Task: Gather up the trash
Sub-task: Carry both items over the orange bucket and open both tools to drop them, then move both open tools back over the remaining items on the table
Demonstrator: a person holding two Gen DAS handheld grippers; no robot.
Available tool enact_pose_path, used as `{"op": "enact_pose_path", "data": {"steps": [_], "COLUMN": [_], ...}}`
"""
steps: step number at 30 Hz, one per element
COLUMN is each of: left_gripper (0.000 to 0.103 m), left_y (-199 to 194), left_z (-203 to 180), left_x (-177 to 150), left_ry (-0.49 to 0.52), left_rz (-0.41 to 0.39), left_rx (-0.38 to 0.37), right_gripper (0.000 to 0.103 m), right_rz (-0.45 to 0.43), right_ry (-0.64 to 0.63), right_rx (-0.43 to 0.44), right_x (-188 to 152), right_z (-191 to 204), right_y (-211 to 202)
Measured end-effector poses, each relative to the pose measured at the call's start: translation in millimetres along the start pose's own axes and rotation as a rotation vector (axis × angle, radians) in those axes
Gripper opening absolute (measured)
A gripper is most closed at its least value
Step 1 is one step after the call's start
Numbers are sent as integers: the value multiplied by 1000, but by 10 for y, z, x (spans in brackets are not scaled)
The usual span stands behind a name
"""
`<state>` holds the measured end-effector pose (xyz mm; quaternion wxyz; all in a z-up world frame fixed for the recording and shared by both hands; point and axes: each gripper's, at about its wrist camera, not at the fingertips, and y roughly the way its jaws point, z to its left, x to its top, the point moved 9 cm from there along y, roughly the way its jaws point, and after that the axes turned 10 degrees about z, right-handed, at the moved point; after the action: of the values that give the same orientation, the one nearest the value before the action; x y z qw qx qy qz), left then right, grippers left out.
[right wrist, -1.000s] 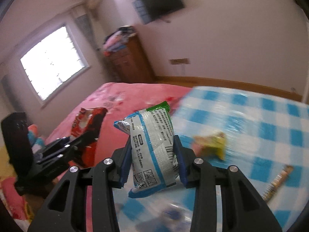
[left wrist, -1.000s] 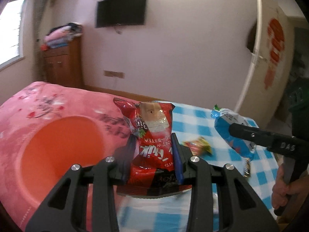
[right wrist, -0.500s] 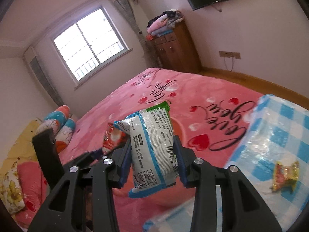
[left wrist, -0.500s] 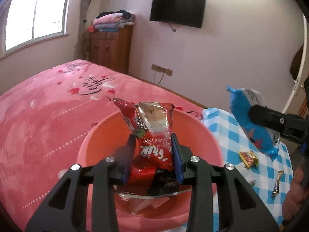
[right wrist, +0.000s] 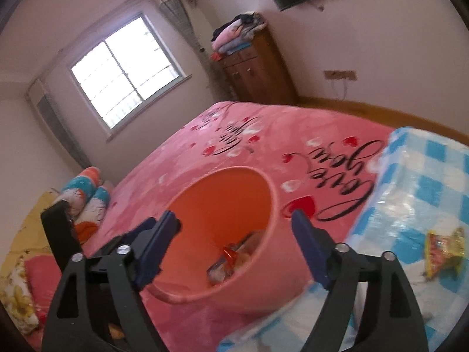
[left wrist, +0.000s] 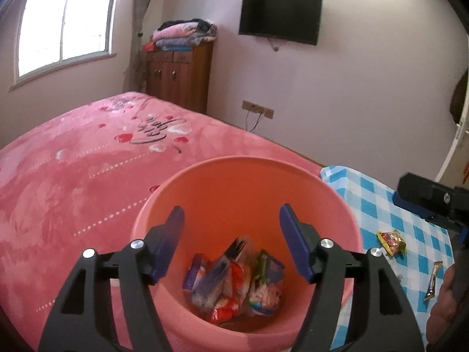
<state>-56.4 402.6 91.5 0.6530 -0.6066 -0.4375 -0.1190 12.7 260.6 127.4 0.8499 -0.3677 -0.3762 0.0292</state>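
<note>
A pink plastic bucket [left wrist: 205,193] stands between the bed and the table, with several snack wrappers [left wrist: 234,281] at its bottom. My left gripper [left wrist: 231,220] is open and empty right above the bucket's mouth. My right gripper [right wrist: 236,226] is open and empty, also over the bucket [right wrist: 263,287], where wrappers [right wrist: 234,258] show inside. A yellow-red wrapper [left wrist: 391,242] and a brown bar wrapper [left wrist: 433,280] lie on the blue checked tablecloth [left wrist: 375,202]. The yellow-red wrapper also shows in the right wrist view [right wrist: 444,248].
A bed with a pink blanket [left wrist: 88,170] lies left of the bucket, with pillows [right wrist: 85,193] at its far end. A wooden cabinet [left wrist: 178,79] and a wall TV [left wrist: 280,19] are at the back. The right gripper's body [left wrist: 431,199] shows at the right edge.
Both grippers moved from the table to over the bucket and opened. The red packet and the blue-white packet left the jaws and lie in the bucket.
</note>
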Motion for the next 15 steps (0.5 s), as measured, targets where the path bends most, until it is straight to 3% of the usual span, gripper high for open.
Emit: {"op": "enact_pose_path", "data": {"steps": [6,15], "left_gripper": [71,72], "left_y": [-138,-399], "left_z": [-194,-597], "left_x": [11,-56], "left_ry": [63,114], "left_rz": [-62,-112], "left_rx": [4,-68], "right_gripper": [90,90], "right_rz": [-49,-111], "right_ry": [24,67], "right_rx": [-83,-186], "right_x": [-232,-568], "right_z": [-252,-583], "right_y": [-274,-677]}}
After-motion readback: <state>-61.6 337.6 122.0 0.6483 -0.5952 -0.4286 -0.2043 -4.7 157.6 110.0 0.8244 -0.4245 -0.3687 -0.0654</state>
